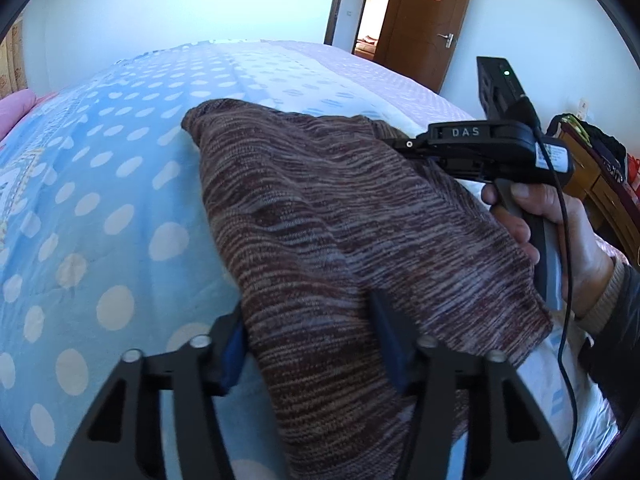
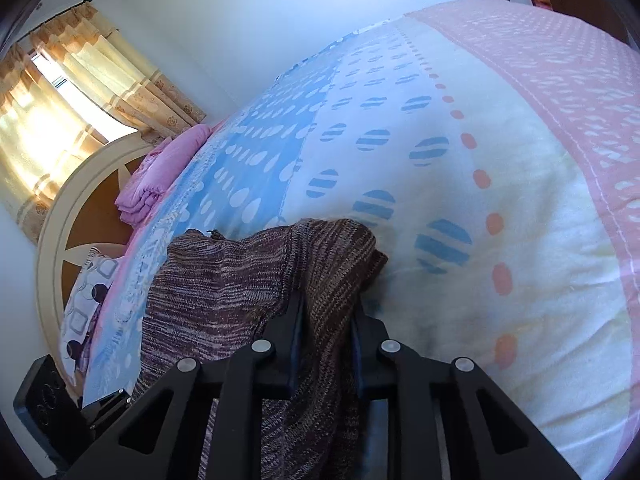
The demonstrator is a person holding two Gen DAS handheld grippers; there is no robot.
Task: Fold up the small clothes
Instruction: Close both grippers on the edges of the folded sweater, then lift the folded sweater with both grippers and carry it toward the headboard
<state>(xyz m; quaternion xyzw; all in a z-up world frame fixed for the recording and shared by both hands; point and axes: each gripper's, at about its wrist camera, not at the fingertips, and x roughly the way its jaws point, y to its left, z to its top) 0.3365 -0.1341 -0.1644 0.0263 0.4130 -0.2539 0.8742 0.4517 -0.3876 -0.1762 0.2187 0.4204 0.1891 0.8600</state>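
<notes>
Sweater point(image 1: 320, 220) | both jaws clamped on it | door point(image 1: 428, 20) left-view only

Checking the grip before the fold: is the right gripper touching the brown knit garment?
Touching. The right wrist view shows the right gripper closed around a bunched fold of the brown knit garment, both fingers against the fabric.

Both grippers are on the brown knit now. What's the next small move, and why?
Probably lift both ends together: the right gripper pinches a bunch of the knit garment, which also runs between the left gripper fingers, while the rest lies rumpled on the bed.
</notes>
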